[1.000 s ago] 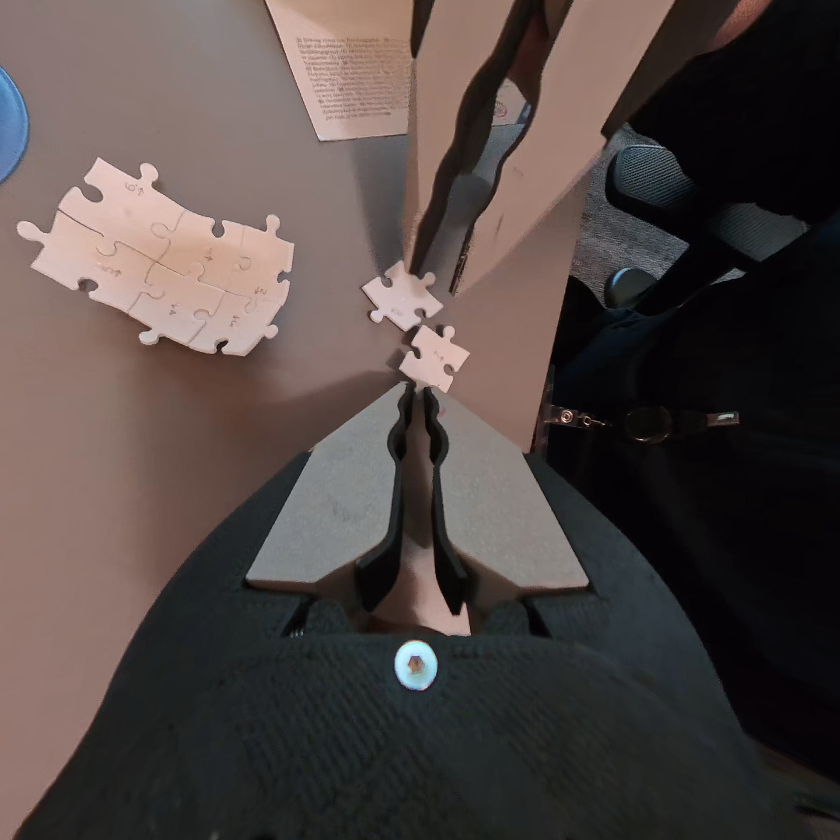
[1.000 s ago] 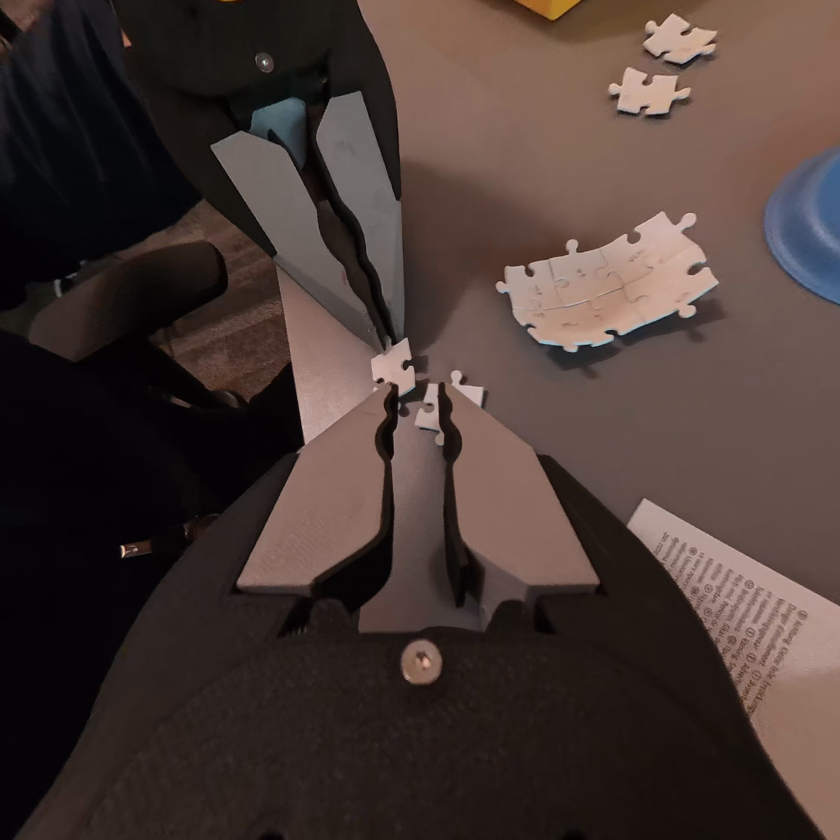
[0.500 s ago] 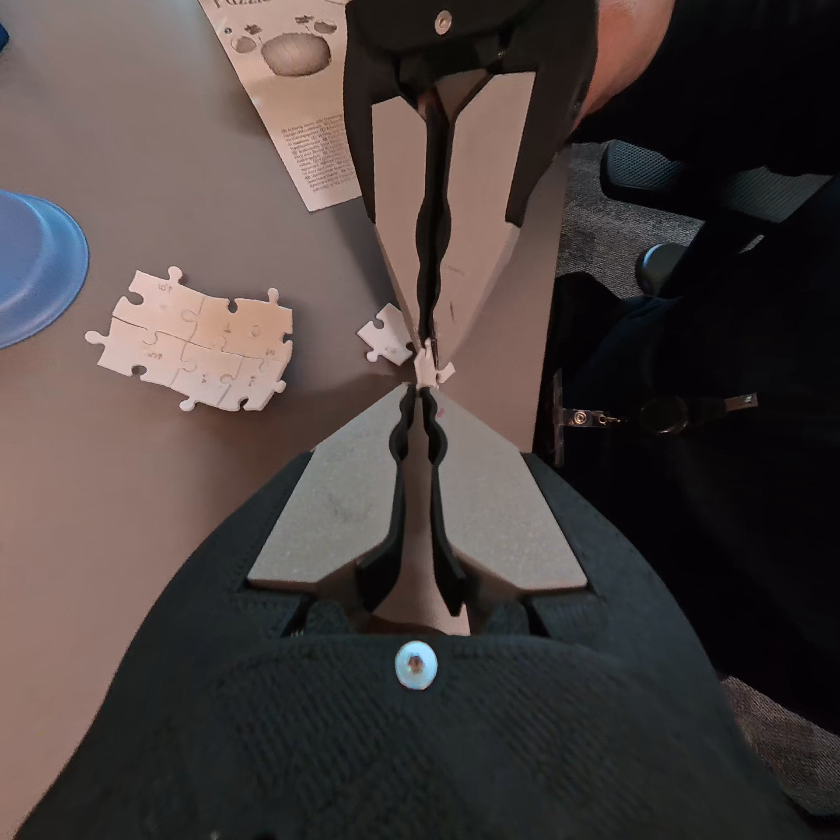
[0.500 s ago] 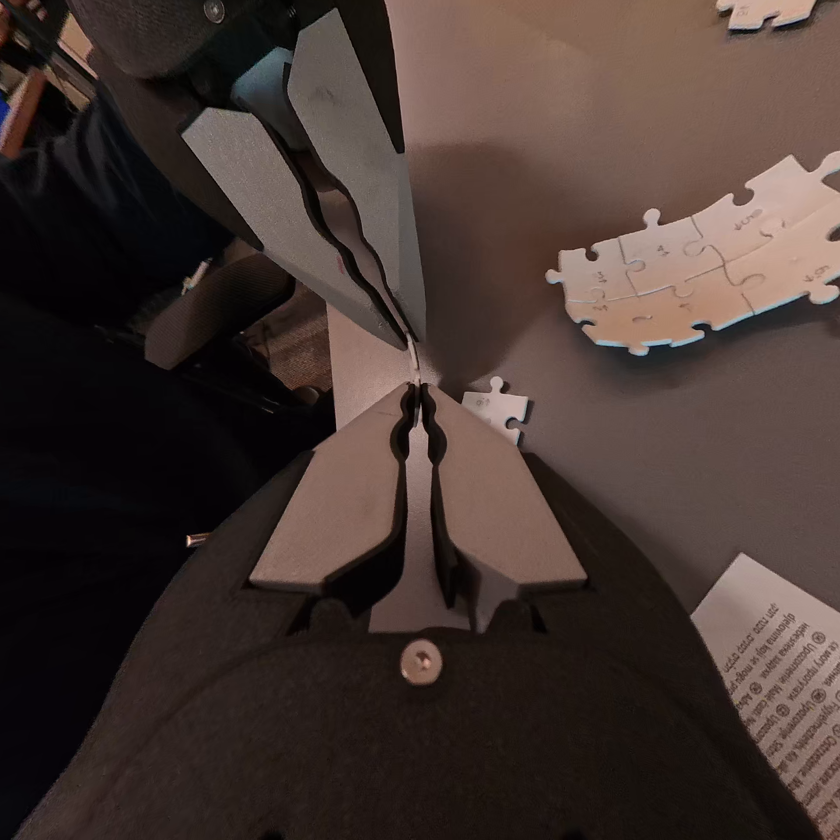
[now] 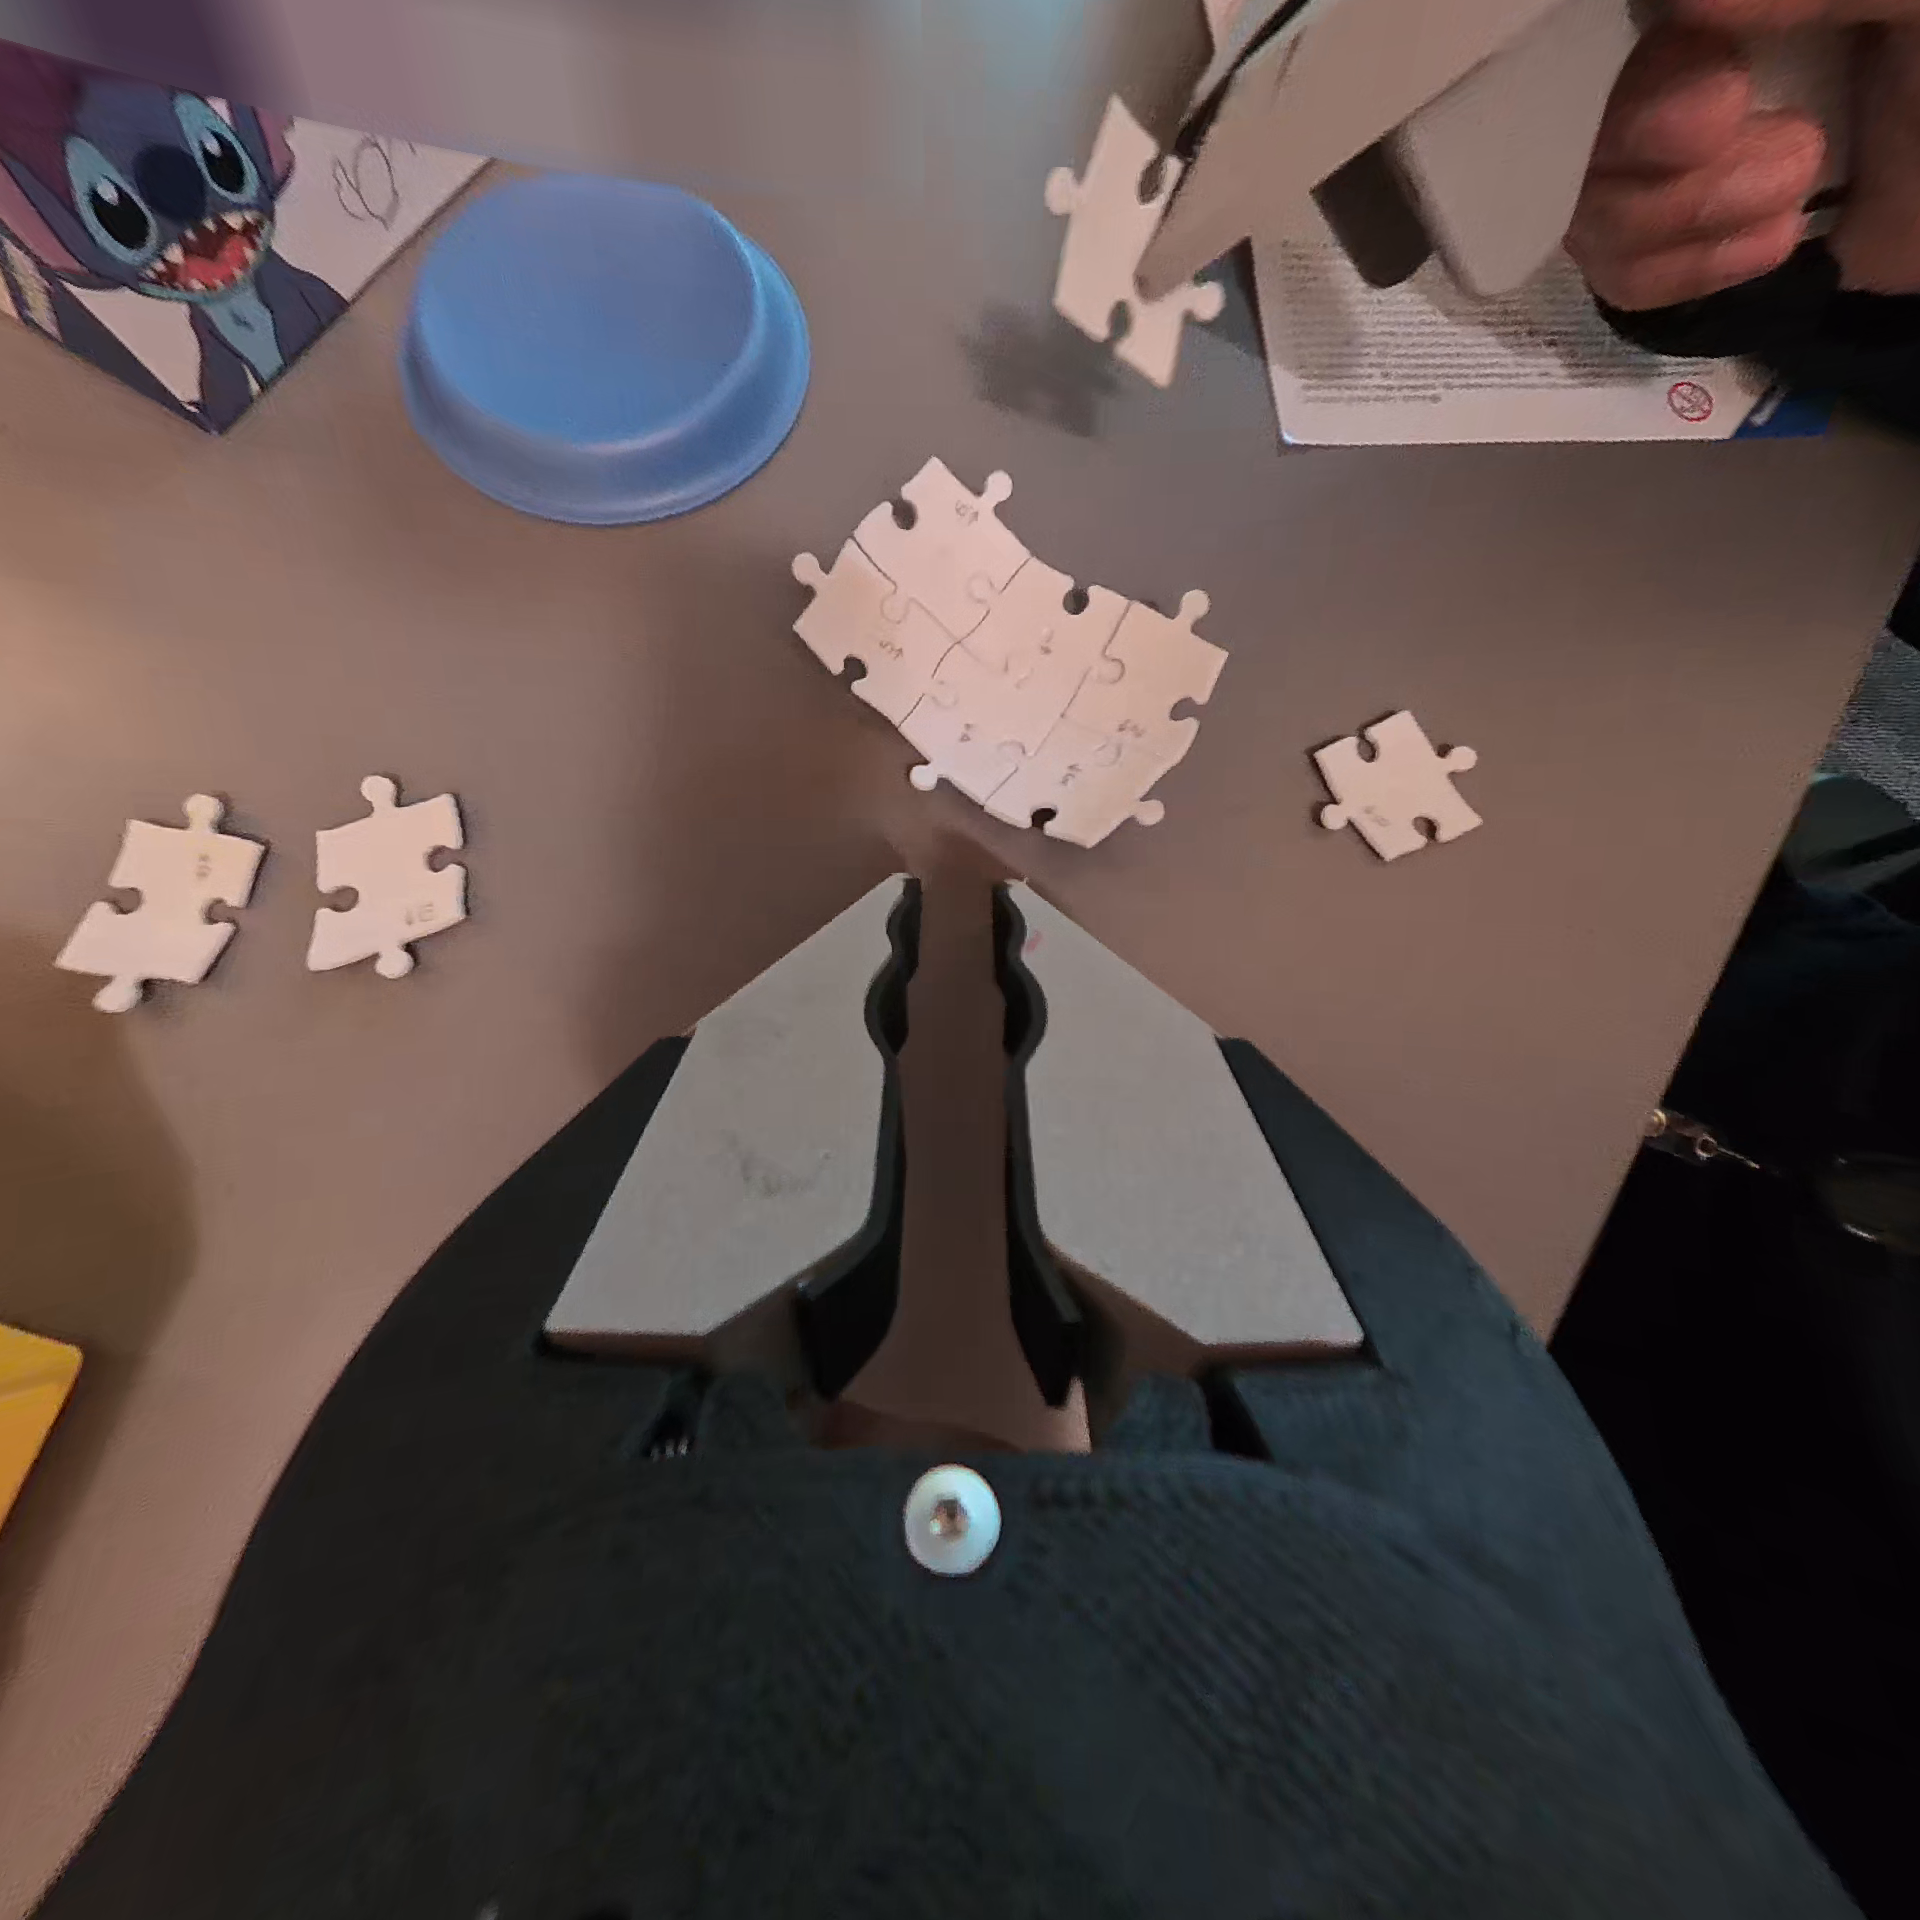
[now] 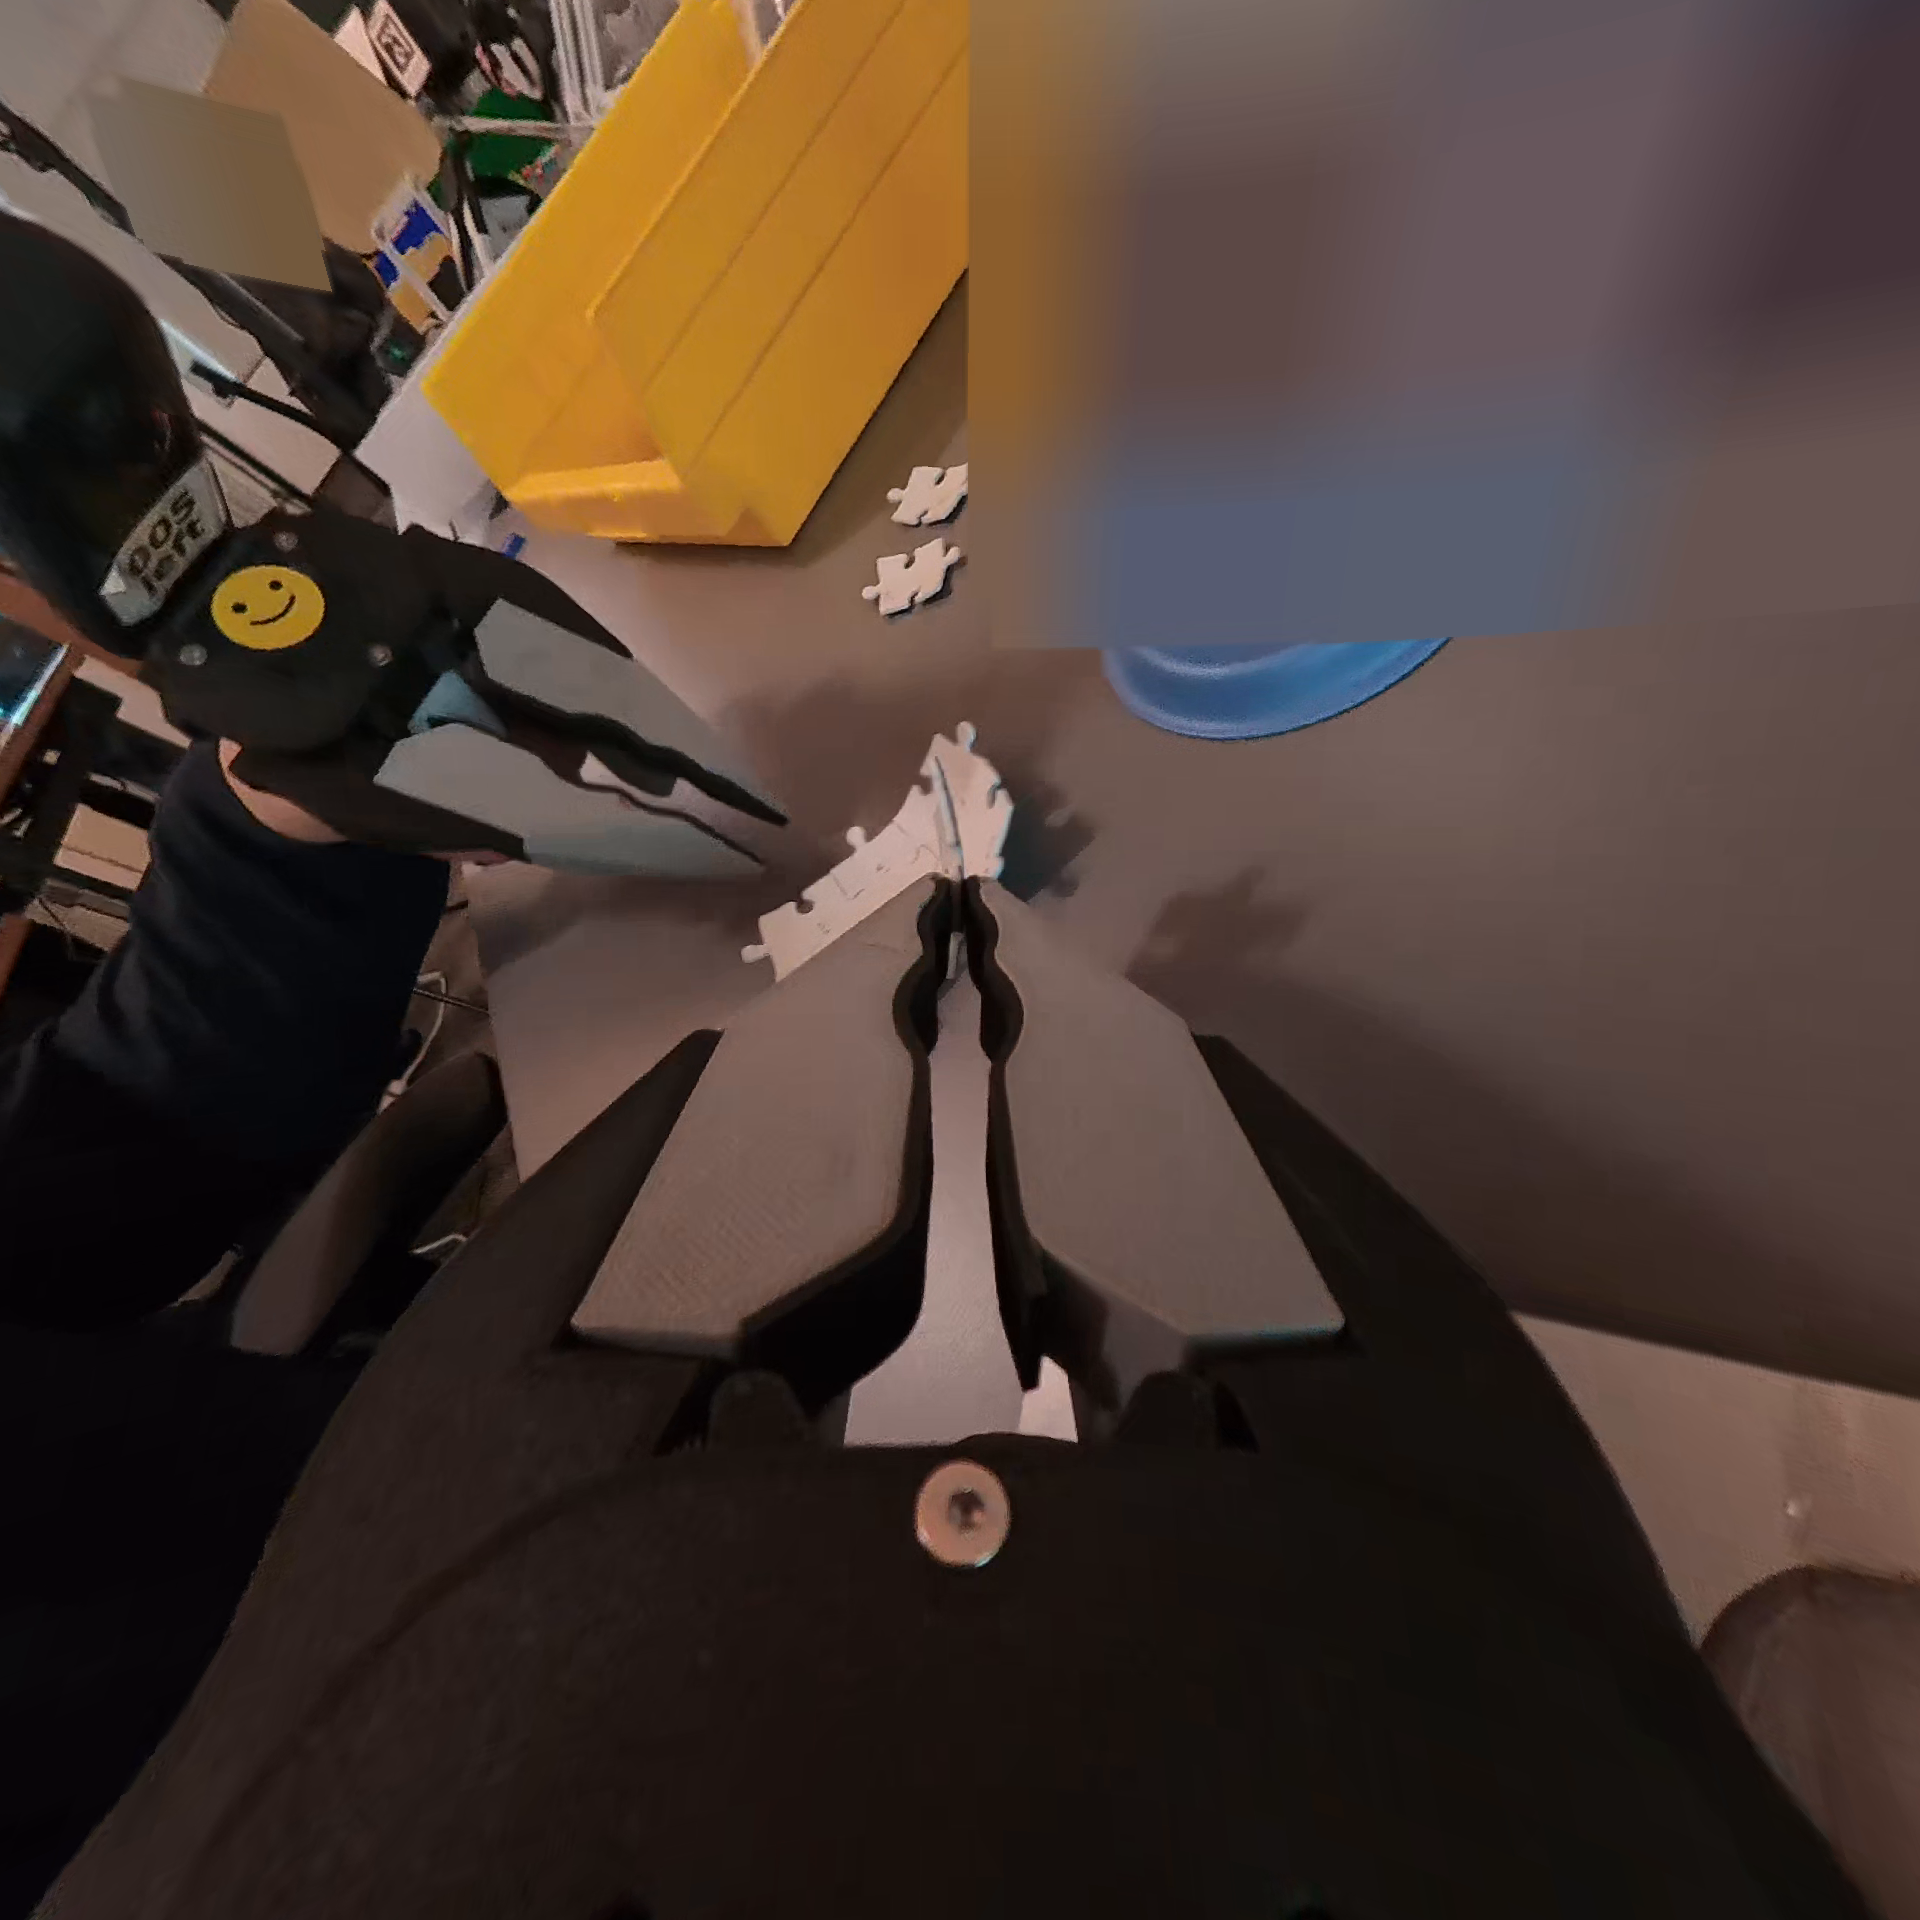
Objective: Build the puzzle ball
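Note:
My right gripper (image 6: 958, 885) is shut on a white puzzle piece (image 6: 966, 790), seen nearly edge-on. In the left wrist view it hangs at the top right (image 5: 1164, 260) with the piece (image 5: 1112, 239) held above the table. A curved patch of several joined pieces (image 5: 1008, 655) lies on the grey table, also partly visible behind the right fingers (image 6: 831, 914). My left gripper (image 5: 956, 883) is open and empty, just short of the patch's near edge; it shows at the left in the right wrist view (image 6: 769, 842). One loose piece (image 5: 1397, 784) lies right of the patch.
Two loose pieces (image 5: 390, 878) (image 5: 161, 899) lie at the left. A blue dish (image 5: 603, 343) and a cartoon box (image 5: 156, 229) stand beyond. An instruction sheet (image 5: 1507, 353) lies at the far right. Yellow bins (image 6: 727, 312) stand at the back. The table edge (image 5: 1714, 987) runs along the right. Some 11 cm of space lies between my two pairs of fingers.
Both grippers held one piece between them half a second ago. The left gripper has let go and drawn back. The right gripper has lifted the piece away over the table.

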